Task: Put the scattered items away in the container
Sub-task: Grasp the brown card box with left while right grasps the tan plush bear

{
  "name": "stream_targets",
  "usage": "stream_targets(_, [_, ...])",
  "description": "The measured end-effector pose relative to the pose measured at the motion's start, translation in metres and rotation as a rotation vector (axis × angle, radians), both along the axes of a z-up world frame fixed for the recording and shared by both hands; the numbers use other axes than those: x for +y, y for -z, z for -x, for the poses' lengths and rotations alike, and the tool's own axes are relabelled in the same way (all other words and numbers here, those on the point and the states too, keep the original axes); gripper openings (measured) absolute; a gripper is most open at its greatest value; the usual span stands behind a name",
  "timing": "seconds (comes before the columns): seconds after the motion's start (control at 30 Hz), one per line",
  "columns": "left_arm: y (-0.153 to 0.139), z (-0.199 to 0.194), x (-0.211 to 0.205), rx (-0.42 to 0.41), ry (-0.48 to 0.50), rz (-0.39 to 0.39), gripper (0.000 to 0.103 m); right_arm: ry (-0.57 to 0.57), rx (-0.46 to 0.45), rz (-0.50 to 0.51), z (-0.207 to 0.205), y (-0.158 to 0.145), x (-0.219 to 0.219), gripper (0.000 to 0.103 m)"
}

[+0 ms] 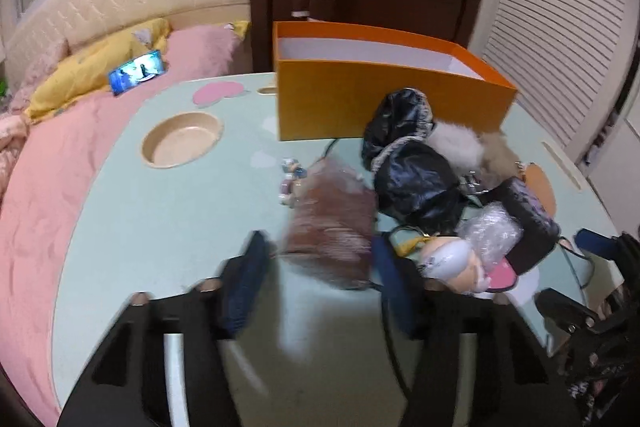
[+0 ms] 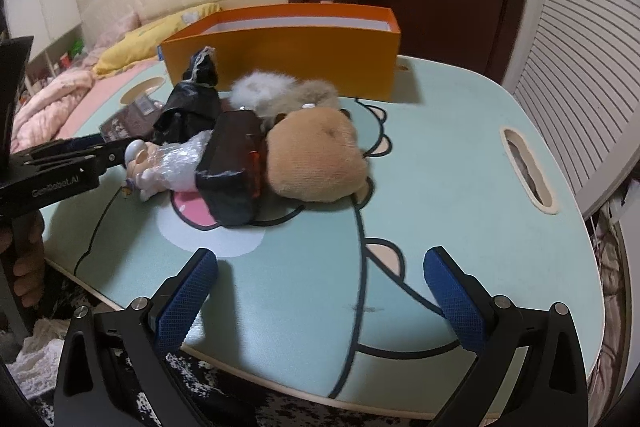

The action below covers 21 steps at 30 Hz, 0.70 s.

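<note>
My left gripper (image 1: 322,259) is shut on a brown packet (image 1: 332,223), which sits blurred between its blue pads near the middle of the table; the right wrist view shows this gripper (image 2: 116,143) coming in from the left. An orange box (image 1: 392,99) (image 2: 288,55) stands open at the table's far side. In front of it lies a heap: black bags (image 1: 412,179), a white fluffy ball (image 2: 260,87), a tan plush (image 2: 316,159), a dark case (image 2: 232,167) and a wrapped doll (image 2: 168,163). My right gripper (image 2: 322,263) is open over the near table edge, holding nothing.
The pale green table (image 2: 460,155) has a round cup hollow (image 1: 182,139) and a slot handle (image 2: 528,171). Small trinkets (image 1: 290,175) lie beside the packet. A phone (image 1: 138,71) rests on the pink bed to the left. A louvred door (image 1: 560,27) stands on the right.
</note>
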<state>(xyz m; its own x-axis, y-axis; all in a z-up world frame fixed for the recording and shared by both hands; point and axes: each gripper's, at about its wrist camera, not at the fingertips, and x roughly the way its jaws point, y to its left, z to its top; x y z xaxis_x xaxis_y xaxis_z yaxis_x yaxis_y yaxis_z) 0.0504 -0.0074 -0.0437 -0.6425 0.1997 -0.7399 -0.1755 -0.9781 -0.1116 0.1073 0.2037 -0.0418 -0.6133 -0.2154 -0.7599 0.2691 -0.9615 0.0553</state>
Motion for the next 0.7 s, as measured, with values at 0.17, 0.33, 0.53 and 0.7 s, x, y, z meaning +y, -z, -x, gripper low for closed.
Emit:
stream_targets(0.17, [-0.003,-0.008,-0.006,0.031,0.011,-0.063,0.045,-0.015,0.047,0.143,0.000,-0.023,0.013,0.098])
stream_targets(0.33, [-0.010,-0.024,-0.015,0.068,0.004,-0.127,0.045,0.011,0.072,0.206,0.014,-0.038,0.016,0.089])
stream_targets(0.53, [-0.014,-0.039,-0.014,0.104,0.009,-0.110,0.045,0.093,-0.034,0.366,0.051,-0.027,0.025,0.071])
stream_targets(0.7, [-0.018,-0.041,-0.015,0.118,0.019,-0.136,0.045,0.108,-0.138,0.436,0.069,-0.011,0.025,0.071])
